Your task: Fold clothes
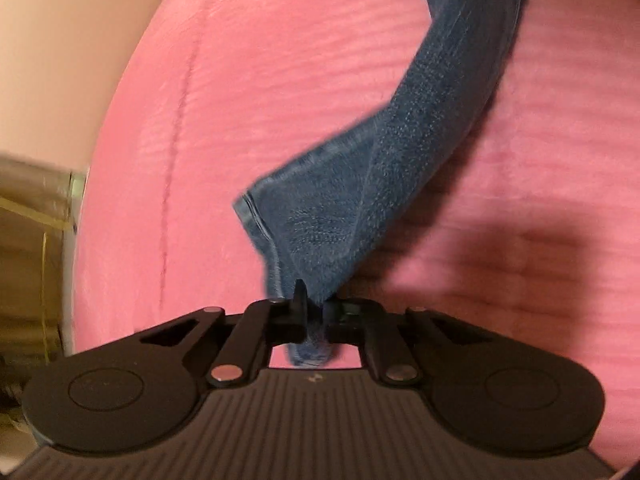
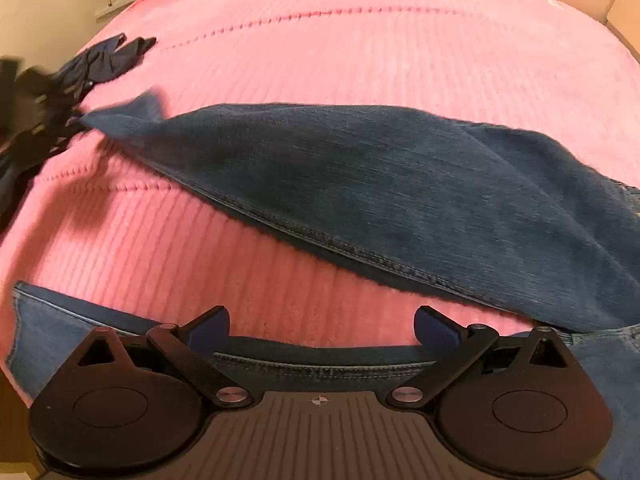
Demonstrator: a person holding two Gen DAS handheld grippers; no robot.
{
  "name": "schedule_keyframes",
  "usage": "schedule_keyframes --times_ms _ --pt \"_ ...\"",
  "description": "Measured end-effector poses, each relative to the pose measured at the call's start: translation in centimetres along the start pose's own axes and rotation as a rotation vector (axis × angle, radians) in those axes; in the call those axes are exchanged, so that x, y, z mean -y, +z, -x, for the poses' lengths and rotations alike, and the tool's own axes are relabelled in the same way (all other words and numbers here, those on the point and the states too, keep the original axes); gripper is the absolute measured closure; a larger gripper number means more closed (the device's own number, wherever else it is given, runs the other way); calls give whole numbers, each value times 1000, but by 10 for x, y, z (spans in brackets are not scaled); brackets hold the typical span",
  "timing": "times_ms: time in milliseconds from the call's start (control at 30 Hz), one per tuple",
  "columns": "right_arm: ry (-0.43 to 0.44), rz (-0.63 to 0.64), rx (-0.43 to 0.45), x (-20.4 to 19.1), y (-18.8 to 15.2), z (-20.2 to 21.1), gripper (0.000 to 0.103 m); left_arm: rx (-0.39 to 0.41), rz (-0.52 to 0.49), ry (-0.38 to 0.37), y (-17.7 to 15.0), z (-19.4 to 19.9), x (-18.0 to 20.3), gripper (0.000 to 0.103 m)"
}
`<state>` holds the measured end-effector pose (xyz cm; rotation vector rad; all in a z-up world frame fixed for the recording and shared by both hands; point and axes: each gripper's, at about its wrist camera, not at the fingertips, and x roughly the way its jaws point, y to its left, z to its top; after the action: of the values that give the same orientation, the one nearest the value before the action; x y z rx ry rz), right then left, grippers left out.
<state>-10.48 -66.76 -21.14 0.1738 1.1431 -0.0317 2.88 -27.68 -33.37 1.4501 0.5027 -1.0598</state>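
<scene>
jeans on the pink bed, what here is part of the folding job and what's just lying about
In the job:
jeans
left gripper, clamped on the leg end
right gripper, open

Lying about:
dark garment
pink blanket

The left claw is matte black: two flat linkage arms, each pinned with a silver rivet, spread from a ribbed grey-brown central plate bearing a small pale mark. Either side of that plate sits a round black housing with an embossed circle. The right claw has the same build, with blue pads lining its fingers and a crosshair mark on its plate.
</scene>
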Motion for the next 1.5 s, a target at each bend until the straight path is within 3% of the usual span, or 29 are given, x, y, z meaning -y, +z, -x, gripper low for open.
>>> schedule_keyframes --times_ms 133,233,367,533,800,833,900,933,967,1033,1100,1200,1267,1400,1500 --pt "13 -32 16 -3 2 4 2 -123 73 -160 -20 52 15 97" --pt "25 -37 18 -4 2 2 2 -200 137 -262 -36 80 35 82" --pt "49 -17 3 -2 -4 3 2 -249 254 -259 -57 90 48 62" --pt "32 -11 -21 2 -18 4 2 -223 322 -288 -52 58 25 49" --pt "-67 -62 -52 16 -46 6 2 -164 415 -341 -39 -2 -19 45" --pt "-76 -80 -55 18 -48 6 2 -156 426 -348 -38 -9 -24 49" --pt "-94 -118 -59 20 -53 6 2 -141 450 -361 -35 -24 -35 73" --pt "-94 -132 -56 21 -52 6 2 -132 453 -359 -34 -25 -38 86" --pt "-94 -146 -54 21 -52 6 2 -116 451 -342 -34 -17 -39 89" --pt "-92 -161 -42 21 -48 6 2 -76 485 -274 -42 4 -45 89" --pt "-86 -155 -36 17 -44 4 2 -69 618 -153 -60 21 -61 89" --pt "-72 -136 -38 10 -40 0 2 -147 816 -65 -88 20 -78 88" --pt "-60 -123 -40 6 -39 -3 2 -209 787 -49 -92 14 -70 88" --pt "-53 -111 -34 8 -37 -6 2 -161 692 11 -85 29 -48 85" --pt "-61 -129 -16 17 -36 -9 2 -84 554 -26 -67 42 -20 72"
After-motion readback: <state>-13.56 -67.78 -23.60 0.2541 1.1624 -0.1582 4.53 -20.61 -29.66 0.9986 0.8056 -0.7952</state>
